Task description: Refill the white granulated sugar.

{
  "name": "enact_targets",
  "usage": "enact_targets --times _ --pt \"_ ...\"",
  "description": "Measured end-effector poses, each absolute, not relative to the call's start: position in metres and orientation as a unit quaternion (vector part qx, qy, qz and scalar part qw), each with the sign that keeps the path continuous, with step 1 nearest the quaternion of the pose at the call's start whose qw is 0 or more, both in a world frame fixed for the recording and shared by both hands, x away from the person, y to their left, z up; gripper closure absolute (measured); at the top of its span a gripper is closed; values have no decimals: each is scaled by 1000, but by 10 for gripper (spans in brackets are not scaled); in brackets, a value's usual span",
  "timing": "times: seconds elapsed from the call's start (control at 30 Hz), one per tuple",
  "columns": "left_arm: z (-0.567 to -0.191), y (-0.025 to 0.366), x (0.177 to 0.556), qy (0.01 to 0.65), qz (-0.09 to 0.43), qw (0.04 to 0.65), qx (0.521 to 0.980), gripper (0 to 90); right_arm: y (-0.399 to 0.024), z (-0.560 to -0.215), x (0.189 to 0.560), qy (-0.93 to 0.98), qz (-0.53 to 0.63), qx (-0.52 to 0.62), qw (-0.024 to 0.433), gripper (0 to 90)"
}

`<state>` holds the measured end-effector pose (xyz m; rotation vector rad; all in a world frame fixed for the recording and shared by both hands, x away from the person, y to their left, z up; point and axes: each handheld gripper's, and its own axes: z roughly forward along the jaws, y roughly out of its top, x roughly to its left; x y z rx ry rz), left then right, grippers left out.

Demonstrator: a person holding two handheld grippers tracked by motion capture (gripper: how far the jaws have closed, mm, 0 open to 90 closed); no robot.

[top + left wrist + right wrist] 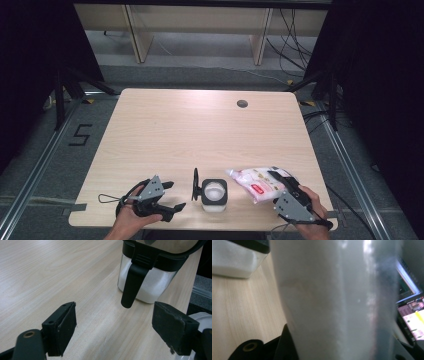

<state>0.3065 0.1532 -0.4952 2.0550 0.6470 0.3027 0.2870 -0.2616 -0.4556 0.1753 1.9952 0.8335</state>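
R gripper [280,181] clamps the bag [255,182], L gripper [170,196] gapes empty by the jar [214,195], lid up w/ pour not begun

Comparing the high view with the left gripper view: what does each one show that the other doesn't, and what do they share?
High view alone: the right gripper shut on a plastic bag of white powder, and the container's lid standing open. Left gripper view alone: a close look at the container's black latch tab hanging down its clear wall. Both: the left gripper open, the container of white powder, the wooden table.
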Motion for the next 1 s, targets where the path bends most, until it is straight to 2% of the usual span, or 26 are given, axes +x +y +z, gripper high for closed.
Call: enact_targets --times 0.3,0.63,1.0 --pt "-496 153 307 267 119 463 836 193 -271 -462 303 800 408 169 406 662" --pt "-496 153 307 268 119 464 836 193 -261 -466 324 792 441 192 376 670" --pt "-496 154 307 262 123 467 835 193 -256 -476 352 772 493 239 322 675"
